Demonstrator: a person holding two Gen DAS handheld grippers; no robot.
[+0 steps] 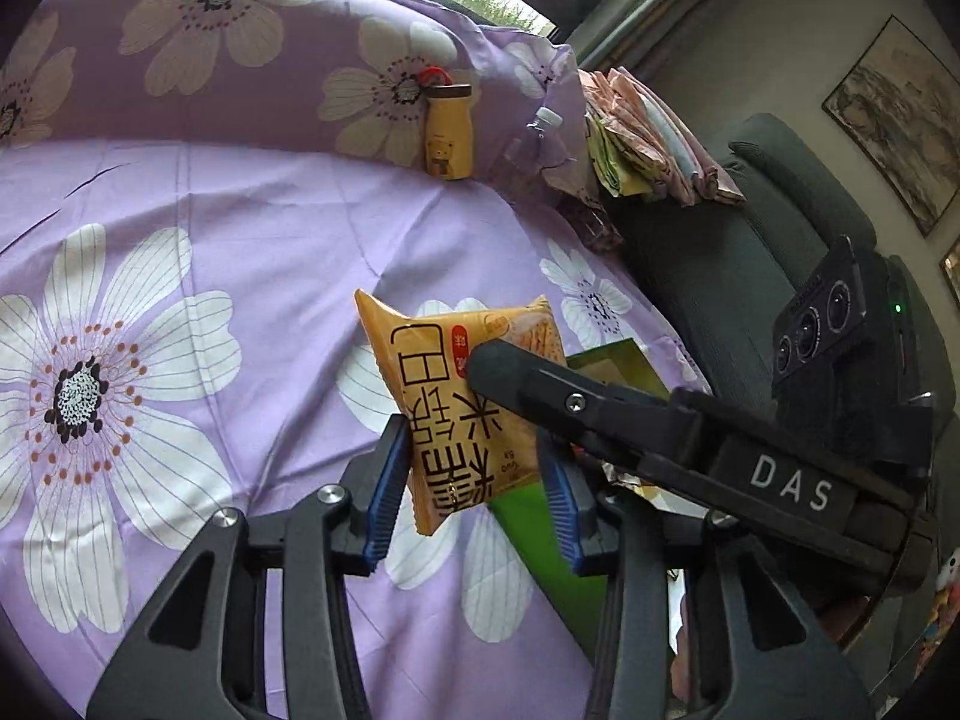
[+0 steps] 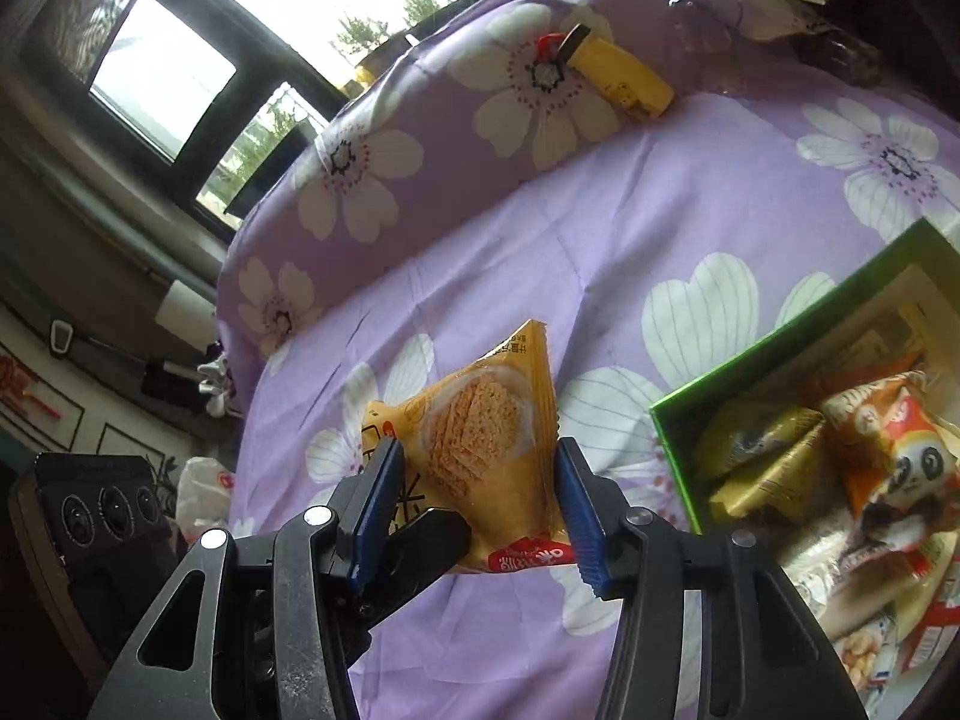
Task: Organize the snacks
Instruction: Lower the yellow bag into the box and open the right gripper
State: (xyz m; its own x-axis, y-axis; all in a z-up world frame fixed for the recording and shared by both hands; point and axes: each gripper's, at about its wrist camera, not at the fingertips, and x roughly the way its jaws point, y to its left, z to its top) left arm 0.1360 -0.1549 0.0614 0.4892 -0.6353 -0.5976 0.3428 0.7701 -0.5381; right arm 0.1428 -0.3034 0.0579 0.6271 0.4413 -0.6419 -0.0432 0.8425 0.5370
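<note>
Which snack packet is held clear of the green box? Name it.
The orange packet with the big black characters, gripped by both grippers above the purple sheet; the other packets lie inside the green box.

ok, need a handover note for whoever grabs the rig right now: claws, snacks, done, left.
Left claw: shut on the orange snack packet, held in the air above the floral sheet.
Right claw: shut on the same packet from the other end.
Green box: to the right on the sheet, open, with several snack packs already inside.
Also on the sheet at the back: a yellow bottle and a clear water bottle.
Done: some snacks boxed. Left: this packet is not yet in the box.
</note>
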